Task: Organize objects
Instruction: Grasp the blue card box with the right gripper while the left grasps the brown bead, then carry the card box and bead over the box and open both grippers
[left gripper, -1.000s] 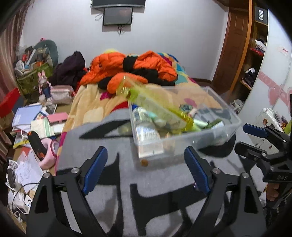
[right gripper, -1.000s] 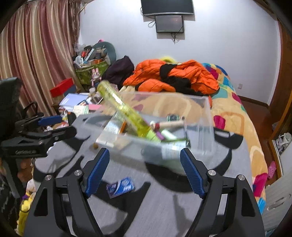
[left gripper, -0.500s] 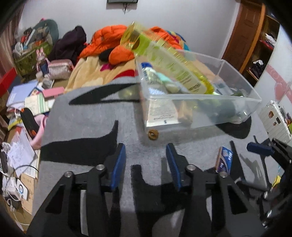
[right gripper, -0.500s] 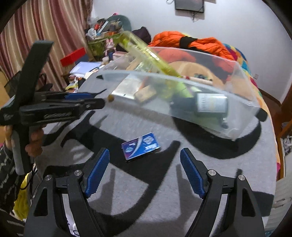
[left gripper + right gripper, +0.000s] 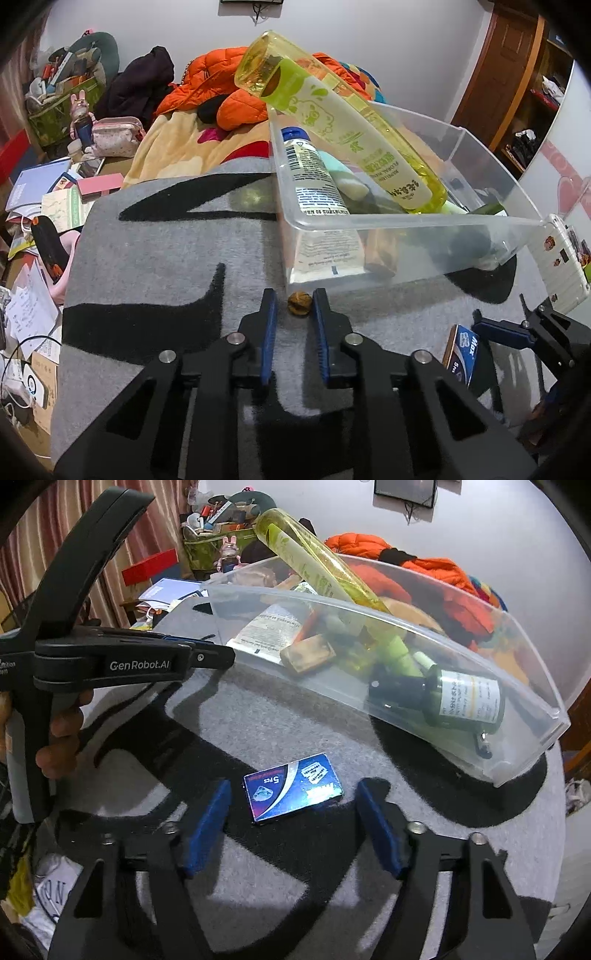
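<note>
A small brown round bead [image 5: 299, 303] lies on the grey and black blanket [image 5: 166, 258] just in front of the clear plastic bin [image 5: 424, 221]. My left gripper [image 5: 294, 306] is low over it, jaws narrowed to a small gap with the bead between the fingertips, not clearly touching. A flat blue packet [image 5: 292, 787] lies on the blanket in the right wrist view; it also shows in the left wrist view [image 5: 461, 353]. My right gripper [image 5: 293, 812] is open, its fingers on either side of the packet. The bin [image 5: 406, 627] holds a long yellow bottle [image 5: 343, 125], a white tube [image 5: 314, 177] and a dark green bottle [image 5: 454, 698].
Orange jackets [image 5: 221, 85] and dark clothes lie on the bed behind the bin. Books, papers and a pink pouch [image 5: 114, 136] crowd the floor at the left. A wooden shelf [image 5: 517, 92] stands at the right. A white case [image 5: 561, 258] sits at the bed's right edge.
My left gripper moved down and forward to the bead and its jaws narrowed from wide open to a small gap. My right gripper moved down and forward until its fingers flank the blue packet.
</note>
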Tool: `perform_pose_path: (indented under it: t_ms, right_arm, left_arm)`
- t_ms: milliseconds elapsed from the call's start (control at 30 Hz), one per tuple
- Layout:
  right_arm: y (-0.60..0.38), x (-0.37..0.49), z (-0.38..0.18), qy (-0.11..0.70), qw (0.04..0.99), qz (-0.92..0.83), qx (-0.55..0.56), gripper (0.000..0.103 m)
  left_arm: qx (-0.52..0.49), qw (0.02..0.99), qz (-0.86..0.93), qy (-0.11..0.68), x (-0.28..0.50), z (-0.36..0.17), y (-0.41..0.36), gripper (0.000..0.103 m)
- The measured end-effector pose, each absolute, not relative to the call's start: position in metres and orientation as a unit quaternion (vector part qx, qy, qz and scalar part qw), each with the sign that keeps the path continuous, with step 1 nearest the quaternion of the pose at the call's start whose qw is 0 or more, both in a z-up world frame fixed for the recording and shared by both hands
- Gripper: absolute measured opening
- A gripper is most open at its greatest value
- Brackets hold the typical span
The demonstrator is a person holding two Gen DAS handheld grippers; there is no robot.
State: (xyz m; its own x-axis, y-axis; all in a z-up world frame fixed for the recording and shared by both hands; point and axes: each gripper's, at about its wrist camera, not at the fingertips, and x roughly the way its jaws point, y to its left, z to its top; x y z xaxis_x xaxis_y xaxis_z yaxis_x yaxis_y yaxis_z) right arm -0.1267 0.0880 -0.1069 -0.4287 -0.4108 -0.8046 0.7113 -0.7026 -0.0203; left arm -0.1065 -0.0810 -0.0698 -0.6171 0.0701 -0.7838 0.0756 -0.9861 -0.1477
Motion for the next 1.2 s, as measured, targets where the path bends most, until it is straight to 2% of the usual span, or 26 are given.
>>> perform_pose_path:
  t_ms: [33, 500, 1200]
  right_arm:
    - [0.088, -0.127, -0.107, 0.180, 0.341, -0.825, 0.414, 0.049]
    - [0.110, -0.135, -0.081, 0.128, 0.333, -0.848, 0.393, 0.048]
    - [0.145, -0.174, 0.001, 0.083, 0.288, -0.907, 0.297, 0.048]
  left_arm:
    - [0.436, 0.000, -0.896, 0.081, -0.106, -0.070, -0.079, 0.012]
    - [0.412, -0.007, -0.909, 0.065, -0.078, -0.051, -0.064, 0.012]
    - [0.306, -0.009, -0.951, 0.037, -0.076, 0.035, -0.038, 0.012]
